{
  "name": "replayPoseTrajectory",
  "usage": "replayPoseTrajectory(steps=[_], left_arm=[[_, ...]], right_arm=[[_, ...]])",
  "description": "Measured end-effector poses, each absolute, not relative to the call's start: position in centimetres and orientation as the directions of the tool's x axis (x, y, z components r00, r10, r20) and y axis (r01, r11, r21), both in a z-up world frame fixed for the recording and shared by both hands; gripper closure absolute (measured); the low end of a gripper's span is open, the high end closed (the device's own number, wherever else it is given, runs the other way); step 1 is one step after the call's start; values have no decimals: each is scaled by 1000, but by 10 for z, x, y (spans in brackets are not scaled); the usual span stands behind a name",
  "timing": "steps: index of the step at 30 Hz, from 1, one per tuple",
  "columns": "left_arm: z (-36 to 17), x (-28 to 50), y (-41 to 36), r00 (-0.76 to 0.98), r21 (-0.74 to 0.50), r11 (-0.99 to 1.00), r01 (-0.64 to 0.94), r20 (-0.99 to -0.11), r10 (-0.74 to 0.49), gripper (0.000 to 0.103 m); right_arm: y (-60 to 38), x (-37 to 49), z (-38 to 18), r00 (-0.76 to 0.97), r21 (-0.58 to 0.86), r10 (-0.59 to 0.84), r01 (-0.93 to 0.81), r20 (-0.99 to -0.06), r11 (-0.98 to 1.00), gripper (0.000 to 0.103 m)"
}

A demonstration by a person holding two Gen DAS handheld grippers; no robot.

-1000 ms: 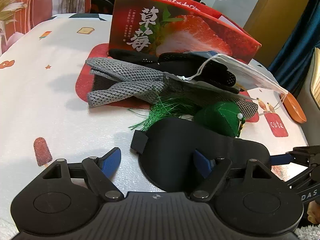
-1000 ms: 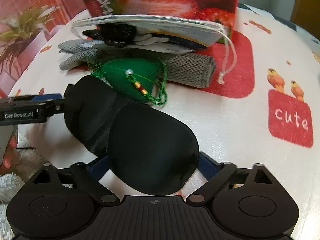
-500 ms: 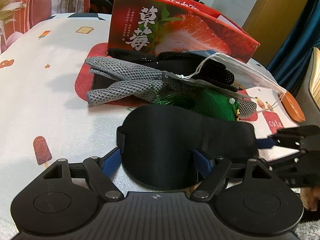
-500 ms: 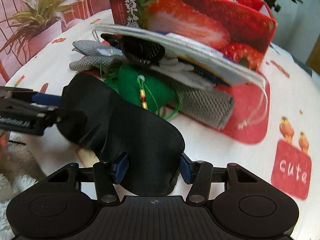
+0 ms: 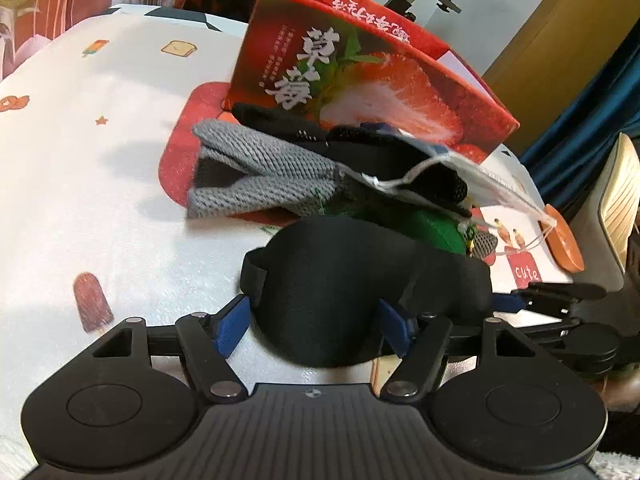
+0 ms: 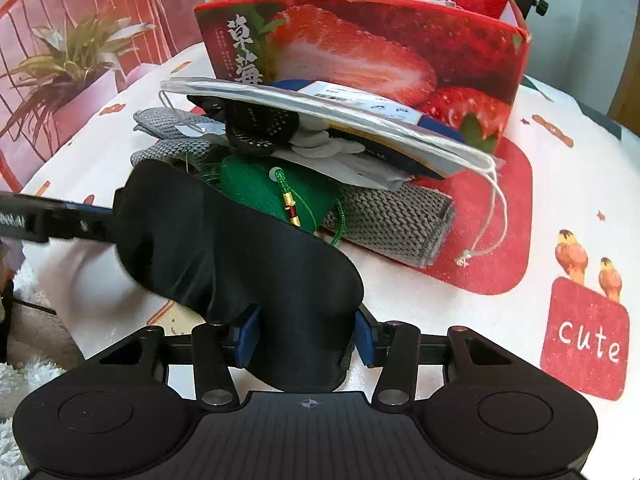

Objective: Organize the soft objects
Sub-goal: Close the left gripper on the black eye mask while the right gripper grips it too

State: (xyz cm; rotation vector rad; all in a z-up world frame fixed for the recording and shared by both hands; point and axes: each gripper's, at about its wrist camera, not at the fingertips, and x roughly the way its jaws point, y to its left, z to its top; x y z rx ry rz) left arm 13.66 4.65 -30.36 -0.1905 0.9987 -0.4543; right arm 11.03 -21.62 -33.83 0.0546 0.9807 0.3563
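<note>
A black sleep mask [image 5: 344,280] hangs just above the table, stretched between both grippers. My left gripper [image 5: 316,312] has one lobe between its blue pads, which touch it as the jaws are closing. My right gripper [image 6: 306,336] is closing too, its pads pressing the other lobe [image 6: 280,300]. Behind the mask lies a pile: a grey knitted glove [image 5: 260,172], black gloves [image 5: 380,152], a green tasselled pouch [image 6: 260,192] and a bagged face mask [image 6: 360,116]. A red strawberry box [image 5: 360,80] stands open behind the pile.
The white printed tablecloth [image 5: 100,160] has bare room left of the pile. An orange dish [image 5: 564,240] sits near the table's right edge. A red chair and potted plant [image 6: 72,60] stand beyond the table, and a white fluffy rug [image 6: 16,380] lies below.
The sleep mask went from lying flat on the cloth to being lifted. The right jaws closed onto its end, and the left jaws narrowed around the other lobe. Both views moved nearer the pile.
</note>
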Motion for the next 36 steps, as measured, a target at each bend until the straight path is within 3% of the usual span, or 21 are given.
replayPoseTrajectory(steps=[5,12,25,32,33,35,36], left_arm=[[-295,146,45,502,-237,926,293,-787,-360,31],[-299,164,32,522,-163,912,376,-776,-354,30],[-314,160,22,483,-162,907,388,-803,-350,38],[-315,151,10,468,-128,888,442,-812,-349,37],[-314,149,10,469,-120,888,445,-813,-345,40],[-314,148,7,487,-74,894,441,-817,-308,60],[-313,148,7,494,-60,898,436,-818,-295,63]], right_arm=[[-216,110,-341,509,206,327,-281,-796,937,59],[-217,110,-342,507,211,343,-299,-791,930,58],[-224,111,-342,503,252,369,-287,-781,924,58],[-226,110,-343,512,262,373,-277,-774,924,58],[-226,110,-343,514,263,373,-277,-773,924,58],[-227,109,-343,515,268,376,-273,-771,924,58],[-228,109,-343,516,268,373,-269,-771,925,58]])
